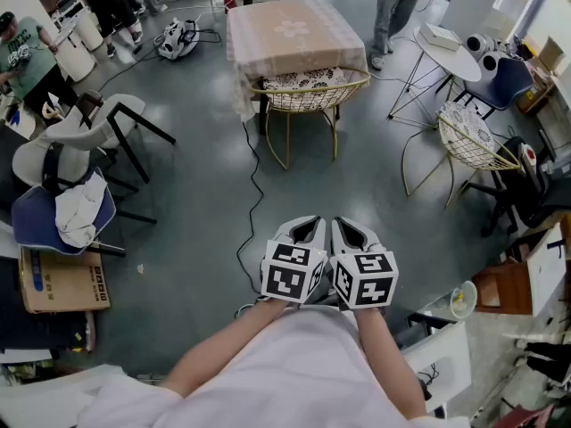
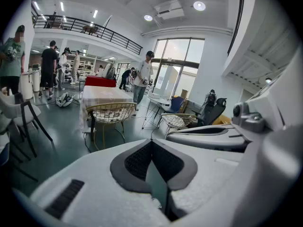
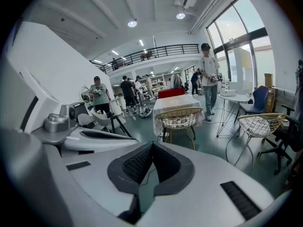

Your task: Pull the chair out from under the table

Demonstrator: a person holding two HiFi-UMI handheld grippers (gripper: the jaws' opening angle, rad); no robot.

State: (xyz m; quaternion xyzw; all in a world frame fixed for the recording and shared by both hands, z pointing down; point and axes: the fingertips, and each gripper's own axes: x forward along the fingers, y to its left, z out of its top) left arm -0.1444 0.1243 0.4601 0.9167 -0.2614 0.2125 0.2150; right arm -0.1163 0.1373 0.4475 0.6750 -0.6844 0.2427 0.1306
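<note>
text: none legible | cardboard box (image 1: 62, 283) print: too small

You cannot see the far edge of the chair (image 1: 308, 94): the tablecloth (image 1: 290, 38) overhangs it. The head view's top edge cuts off the standing person (image 1: 390, 12) above the waist.

We see a dark grey floor (image 1: 196, 194); well ahead of our left gripper (image 1: 306, 226) stand the cloth-covered tabletop (image 1: 290, 29) and gold wire chair (image 1: 308, 92), a black cable (image 1: 258, 199) trailing back toward it.
</note>
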